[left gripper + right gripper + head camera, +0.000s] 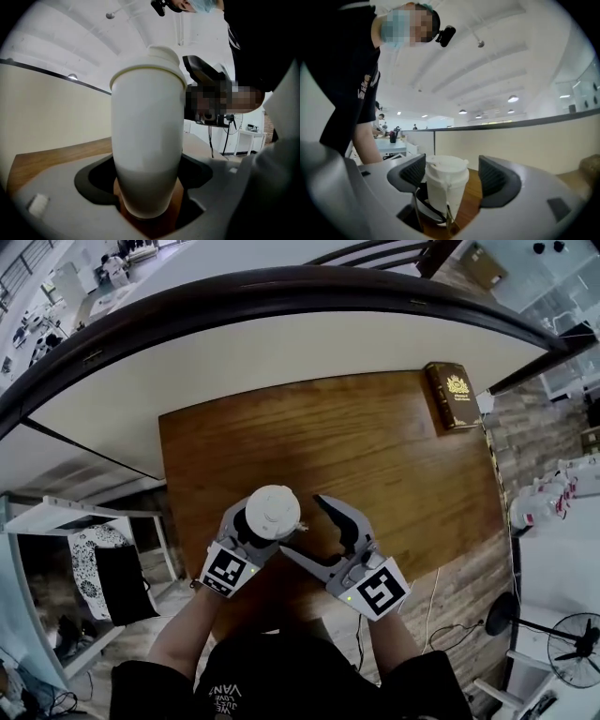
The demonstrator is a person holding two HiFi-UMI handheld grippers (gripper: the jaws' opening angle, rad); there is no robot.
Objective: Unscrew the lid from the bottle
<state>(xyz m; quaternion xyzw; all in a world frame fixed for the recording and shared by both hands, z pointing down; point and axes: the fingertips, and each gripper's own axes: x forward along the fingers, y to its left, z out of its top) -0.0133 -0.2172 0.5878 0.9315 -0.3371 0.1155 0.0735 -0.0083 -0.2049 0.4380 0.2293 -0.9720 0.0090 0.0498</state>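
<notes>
Right now my left claw (147, 194) is clenched round the lower body of the white bottle (147, 126), which stands upright on the wooden table (375, 446). My right claw (452, 176) gapes wide either side of the lid (446, 165), one jaw close beside it, the other clear.

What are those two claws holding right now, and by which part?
The left gripper clamps the white bottle around its lower body. The right gripper holds nothing: its jaws stand apart on either side of the lid.
</notes>
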